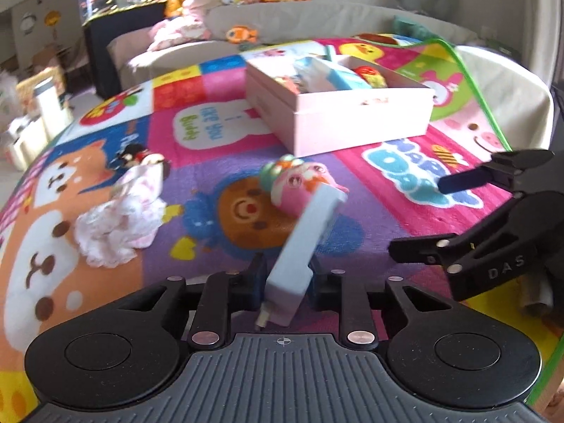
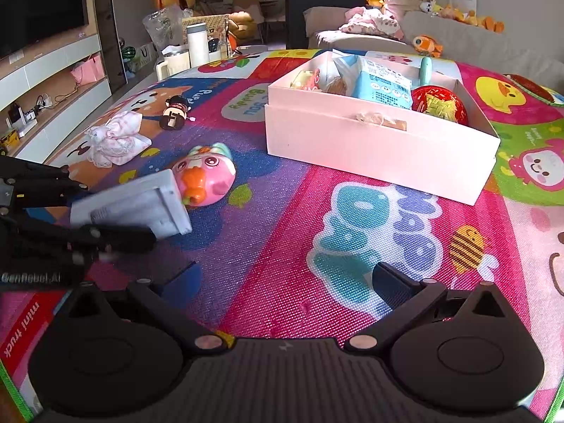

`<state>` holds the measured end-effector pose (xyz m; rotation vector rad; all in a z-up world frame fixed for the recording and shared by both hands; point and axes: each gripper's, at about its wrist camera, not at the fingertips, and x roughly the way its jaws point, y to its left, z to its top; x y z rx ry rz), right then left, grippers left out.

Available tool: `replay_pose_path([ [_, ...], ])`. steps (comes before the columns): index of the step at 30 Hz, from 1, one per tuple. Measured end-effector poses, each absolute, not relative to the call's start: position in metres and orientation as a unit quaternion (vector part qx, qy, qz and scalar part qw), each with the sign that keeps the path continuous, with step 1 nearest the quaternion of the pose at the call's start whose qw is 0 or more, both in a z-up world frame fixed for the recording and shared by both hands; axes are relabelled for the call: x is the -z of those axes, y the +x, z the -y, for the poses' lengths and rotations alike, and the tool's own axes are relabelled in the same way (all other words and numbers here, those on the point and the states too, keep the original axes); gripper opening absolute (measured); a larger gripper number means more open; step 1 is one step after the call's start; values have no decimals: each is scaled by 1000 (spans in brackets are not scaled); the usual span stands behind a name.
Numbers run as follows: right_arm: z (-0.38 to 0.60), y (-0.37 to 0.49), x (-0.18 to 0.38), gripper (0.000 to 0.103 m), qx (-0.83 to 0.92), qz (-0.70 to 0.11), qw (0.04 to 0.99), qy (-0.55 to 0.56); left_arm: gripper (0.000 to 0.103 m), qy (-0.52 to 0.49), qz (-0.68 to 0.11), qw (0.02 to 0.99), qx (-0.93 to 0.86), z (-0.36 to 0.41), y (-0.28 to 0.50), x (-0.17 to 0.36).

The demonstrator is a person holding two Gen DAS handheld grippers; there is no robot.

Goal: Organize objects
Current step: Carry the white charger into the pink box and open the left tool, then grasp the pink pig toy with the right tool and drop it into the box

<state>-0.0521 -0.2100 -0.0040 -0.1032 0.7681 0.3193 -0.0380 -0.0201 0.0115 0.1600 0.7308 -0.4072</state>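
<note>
My left gripper (image 1: 286,275) is shut on a flat pale grey box (image 1: 303,243), held tilted above the colourful play mat; the box also shows in the right wrist view (image 2: 134,208). A pink round toy (image 1: 299,183) lies on the mat just beyond the box, and it also shows in the right wrist view (image 2: 204,176). A white open box (image 2: 380,141) holding a blue carton and a red ball stands further back. My right gripper (image 2: 285,282) is open and empty above the mat, to the right of the left gripper (image 2: 116,236).
A crumpled pink-white cloth (image 2: 112,137) and a small black-haired doll (image 2: 174,111) lie on the mat's left side. A sofa with plush toys (image 2: 440,28) stands behind the table. A TV shelf (image 2: 46,81) runs along the left.
</note>
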Motion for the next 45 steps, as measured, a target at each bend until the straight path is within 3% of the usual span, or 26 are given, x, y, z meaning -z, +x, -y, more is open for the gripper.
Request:
replay_pose_path([
  [20, 158, 0, -27, 100, -208, -352, 912, -10, 21, -11, -362, 915, 181, -38, -57, -12],
  [23, 135, 24, -18, 73, -208, -386, 898, -35, 21, -28, -364, 914, 176, -41, -56, -13],
  [24, 130, 28, -16, 55, -211, -399, 891, -44, 21, -28, -362, 916, 172, -41, -58, -15],
  [25, 128, 27, -15, 49, -210, -406, 888, -53, 21, -26, -357, 918, 171, -41, -60, -17],
  [31, 181, -30, -50, 47, -218, -359, 907, -42, 20, -44, -306, 929, 206, -32, -58, -51],
  [37, 260, -66, -83, 47, -147, -299, 943, -14, 20, -21, -248, 937, 247, 25, -14, -99],
  [45, 300, -56, -69, 47, -107, -299, 948, 21, 21, -95, -200, 940, 261, 69, 61, -138],
])
